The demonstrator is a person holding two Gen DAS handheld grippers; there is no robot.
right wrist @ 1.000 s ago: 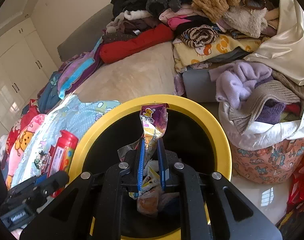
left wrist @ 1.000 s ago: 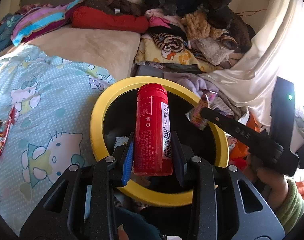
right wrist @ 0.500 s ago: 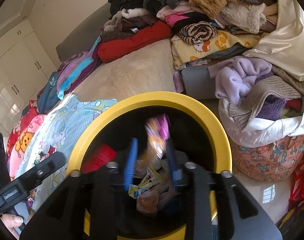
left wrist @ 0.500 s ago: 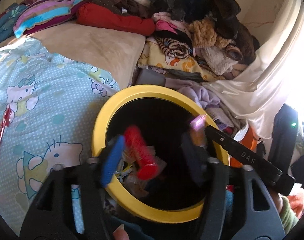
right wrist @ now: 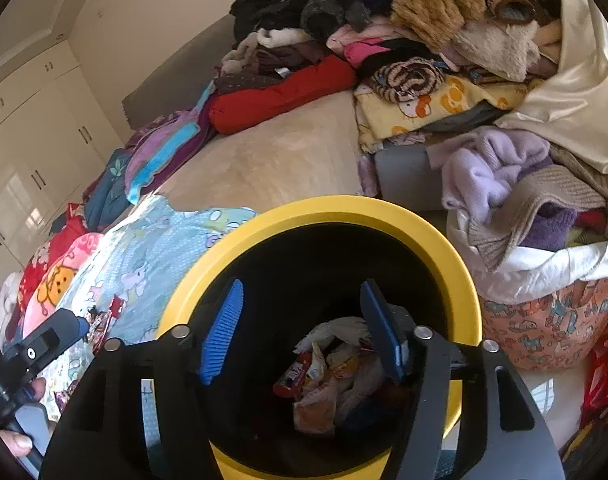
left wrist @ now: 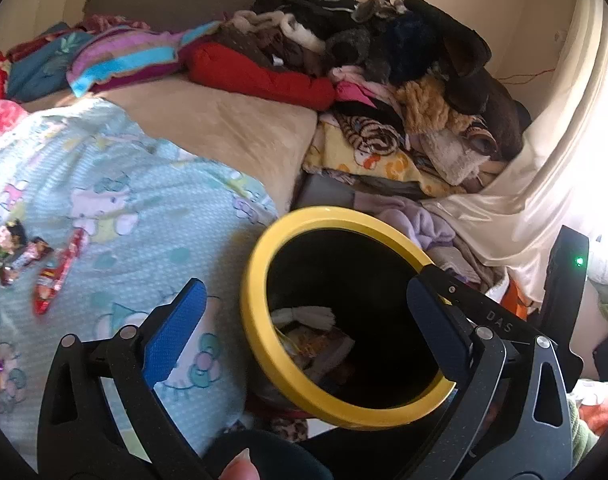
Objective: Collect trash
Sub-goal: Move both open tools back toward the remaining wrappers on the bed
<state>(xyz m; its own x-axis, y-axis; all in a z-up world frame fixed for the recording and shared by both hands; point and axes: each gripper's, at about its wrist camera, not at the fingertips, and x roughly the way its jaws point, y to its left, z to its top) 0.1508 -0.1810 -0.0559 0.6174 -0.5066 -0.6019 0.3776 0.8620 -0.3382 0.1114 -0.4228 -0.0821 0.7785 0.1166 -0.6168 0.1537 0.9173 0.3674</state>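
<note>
A black bin with a yellow rim stands beside the bed. Wrappers and paper trash lie at its bottom, also seen in the left wrist view. My left gripper is open and empty, over the bin's left rim. My right gripper is open and empty, right above the bin's mouth. Several snack wrappers lie on the light blue cartoon blanket to the left; some show in the right wrist view.
A heap of clothes covers the far side of the bed. A red pillow and a beige blanket lie behind the bin. A patterned laundry basket full of clothes stands right of the bin.
Both grippers opened. The red tube dropped from the left gripper and the purple wrapper from the right one into the bin. The left gripper has swung left toward the blanket.
</note>
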